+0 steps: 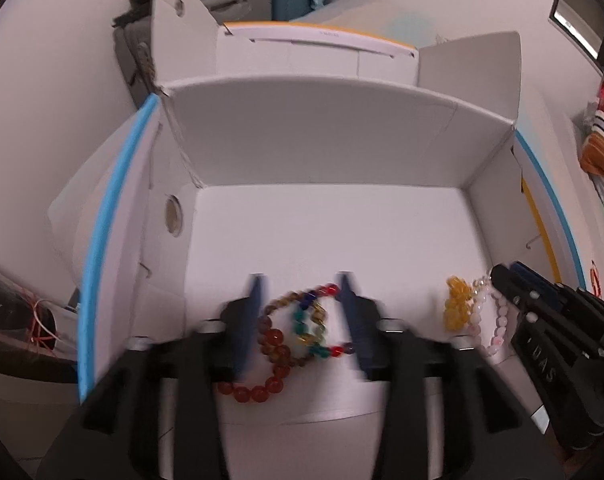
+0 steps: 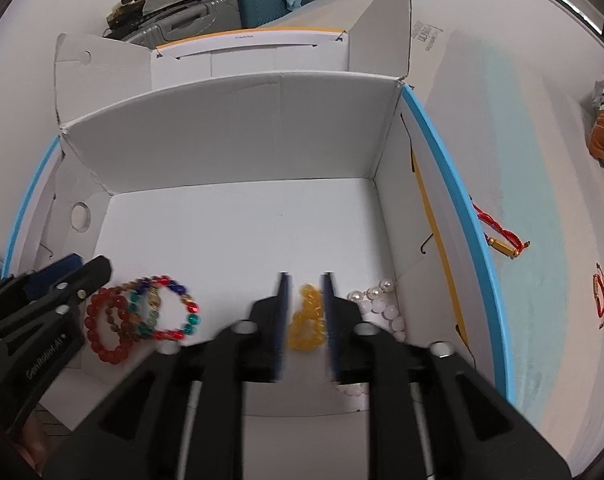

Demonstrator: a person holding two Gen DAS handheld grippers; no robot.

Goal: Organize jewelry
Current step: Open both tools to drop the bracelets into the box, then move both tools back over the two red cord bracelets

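Two hand-held grippers tilt steeply down into an open white cardboard box (image 2: 229, 152). Left hand-held gripper (image 1: 302, 312): jaws parted and released, astride a heap of red, brown and multicoloured bead bracelets (image 1: 297, 332) lying on the box floor at 6 o'clock. Right hand-held gripper (image 2: 305, 312): jaws narrowly apart, flanking a yellow bead bracelet (image 2: 308, 320); whether the pads press it, I cannot tell. Pearl and pink bracelets (image 2: 382, 304) lie just beside it, at 3 o'clock.
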